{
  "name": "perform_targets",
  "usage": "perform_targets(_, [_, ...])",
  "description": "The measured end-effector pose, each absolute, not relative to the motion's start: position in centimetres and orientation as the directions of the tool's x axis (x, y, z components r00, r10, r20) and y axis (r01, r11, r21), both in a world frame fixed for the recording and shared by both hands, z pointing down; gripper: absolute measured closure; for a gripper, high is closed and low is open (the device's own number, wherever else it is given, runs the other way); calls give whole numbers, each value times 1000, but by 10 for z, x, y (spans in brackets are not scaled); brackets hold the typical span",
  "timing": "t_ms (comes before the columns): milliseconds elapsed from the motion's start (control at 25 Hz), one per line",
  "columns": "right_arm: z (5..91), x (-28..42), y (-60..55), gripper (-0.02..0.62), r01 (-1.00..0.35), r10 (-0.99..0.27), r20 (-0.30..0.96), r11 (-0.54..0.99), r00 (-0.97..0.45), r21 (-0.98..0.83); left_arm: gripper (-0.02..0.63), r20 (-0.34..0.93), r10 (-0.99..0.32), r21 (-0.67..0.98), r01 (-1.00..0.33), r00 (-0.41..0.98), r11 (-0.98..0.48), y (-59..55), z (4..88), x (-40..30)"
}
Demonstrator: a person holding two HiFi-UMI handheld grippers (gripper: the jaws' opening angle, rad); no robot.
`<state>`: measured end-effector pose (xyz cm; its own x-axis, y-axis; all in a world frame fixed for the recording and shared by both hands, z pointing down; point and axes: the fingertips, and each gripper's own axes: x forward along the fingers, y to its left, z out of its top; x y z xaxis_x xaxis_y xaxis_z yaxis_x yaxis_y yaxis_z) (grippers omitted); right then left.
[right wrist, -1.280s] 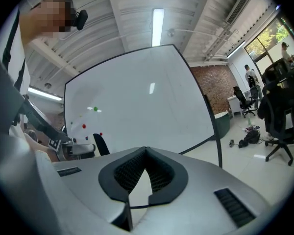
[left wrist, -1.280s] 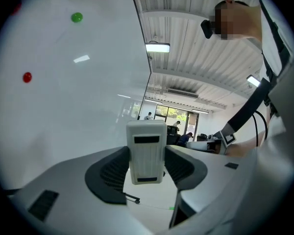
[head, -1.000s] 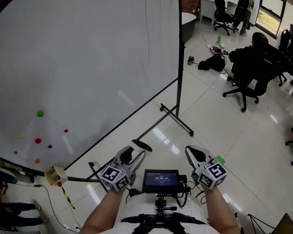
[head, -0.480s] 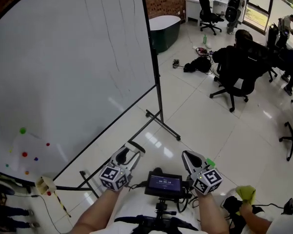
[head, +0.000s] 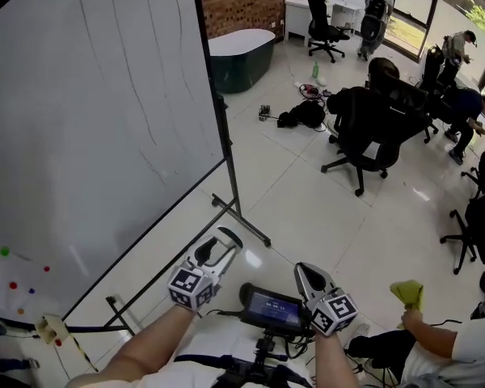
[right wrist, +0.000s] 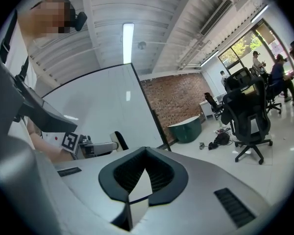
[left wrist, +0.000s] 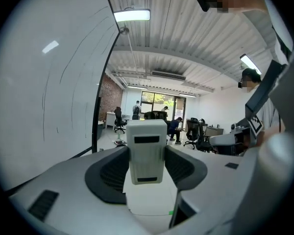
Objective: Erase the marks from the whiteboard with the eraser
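Head view: a big white whiteboard [head: 105, 136] on a black-framed stand is seen filling the left side. Thin dark pen lines [head: 145, 128] are drawn down its upper part, and a few small coloured dots [head: 14, 284] are stuck low in its corner. The left gripper [head: 220, 245] is held out over the pale tiled floor [head: 307, 200], near the board's lower edge but not touching it. The right gripper [head: 309, 273] is held just beside it, with a small dark screen [head: 273, 307] mounted between the two.

Left gripper view: a white rectangular block eraser [left wrist: 147, 151] is clamped between the pads, standing upright. The whiteboard is seen off to the left.

Right gripper view: the jaws are pressed together, and nothing is caught between them. The whiteboard is seen behind them.
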<state>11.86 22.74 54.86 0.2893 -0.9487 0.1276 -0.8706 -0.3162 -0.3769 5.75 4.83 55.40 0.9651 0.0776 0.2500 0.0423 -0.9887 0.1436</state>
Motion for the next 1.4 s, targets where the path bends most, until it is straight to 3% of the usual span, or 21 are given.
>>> perform_targets(480, [543,227,123,575,-902,-973,97,-233,212,-363,353,249,-57,136,-93,967,-986,-51,555,146])
perform_targets(880, [540,227,16,575,-930,-996,84,2,-35,-368,353,276,-309,135,-355,910,-925,-125,565,89])
perform_targets(1400, [539,239,-117,575,-874,-919,88,332,-385,-355,353,337,-622,122,-688,707,-715,-205,596,62])
